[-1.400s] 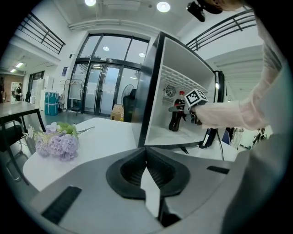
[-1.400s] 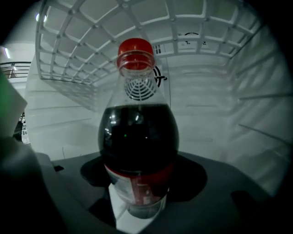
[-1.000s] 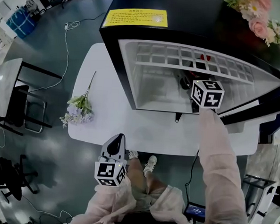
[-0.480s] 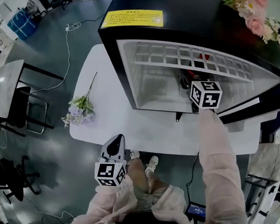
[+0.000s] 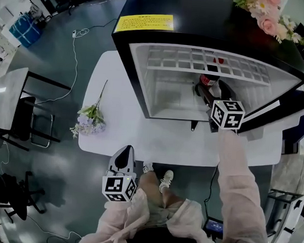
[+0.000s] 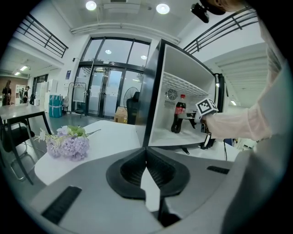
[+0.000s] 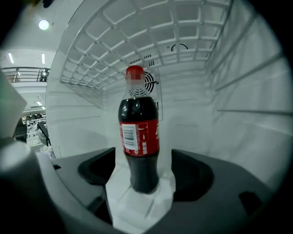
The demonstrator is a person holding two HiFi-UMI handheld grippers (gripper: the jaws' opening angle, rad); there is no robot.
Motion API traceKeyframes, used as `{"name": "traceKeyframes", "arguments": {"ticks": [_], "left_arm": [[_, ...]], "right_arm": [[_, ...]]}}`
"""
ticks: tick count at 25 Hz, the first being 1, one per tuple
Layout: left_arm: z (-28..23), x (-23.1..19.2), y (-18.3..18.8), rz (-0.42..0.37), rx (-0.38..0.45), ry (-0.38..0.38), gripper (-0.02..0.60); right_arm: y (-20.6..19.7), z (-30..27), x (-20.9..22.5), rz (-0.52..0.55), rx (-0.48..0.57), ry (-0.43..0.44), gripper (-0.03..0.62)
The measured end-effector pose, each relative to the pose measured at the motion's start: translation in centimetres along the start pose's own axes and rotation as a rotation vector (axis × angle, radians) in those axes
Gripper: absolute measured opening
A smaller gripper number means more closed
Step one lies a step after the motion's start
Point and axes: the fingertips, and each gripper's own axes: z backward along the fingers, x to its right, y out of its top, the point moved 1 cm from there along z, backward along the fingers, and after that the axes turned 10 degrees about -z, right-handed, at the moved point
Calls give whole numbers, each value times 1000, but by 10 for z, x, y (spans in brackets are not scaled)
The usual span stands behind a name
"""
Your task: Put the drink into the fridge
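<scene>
The fridge [image 5: 199, 18] stands on the table [image 5: 155, 144]. Inside it, toward the right, a cola bottle [image 5: 210, 78] stands upright on its floor. A flower bunch [image 5: 90, 121] lies on the table left of the fridge; other flowers [image 5: 261, 12] rest on the fridge's top.

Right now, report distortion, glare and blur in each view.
Head view: fisheye bends the fridge edges, floor dim. Left gripper view: black round vignette, ceiling lights glare. Right gripper view: bottle sharp, bright white interior, dark corners.

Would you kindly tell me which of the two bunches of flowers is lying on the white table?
The purple bunch, lying left of the fridge; the pink bunch sits on top of the fridge instead.
</scene>
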Motion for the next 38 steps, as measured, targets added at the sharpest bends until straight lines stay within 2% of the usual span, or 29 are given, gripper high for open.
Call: {"name": "traceKeyframes", "arguments": {"ticks": [12,19,25,29,33,38], "left_arm": [[14,0,16,-2,63,9,11],[19,2,24,-5,92,11,11],[22,15,39,-11,125,-16,11],[24,18,50,-16,151,-12,11],[21,26,61,-31,168,-32,11],[15,43,75,-54,189,-83,11]], "right_arm": [[-37,61,-22,-233,-12,85,364],[-58,92,-40,-305,-44,112,364],[-53,127,-51,-334,-24,125,362],[-33,154,-56,-343,47,138,347],[-14,182,-55,-321,123,105,309],[-10,212,-59,-287,155,59,266]]}}
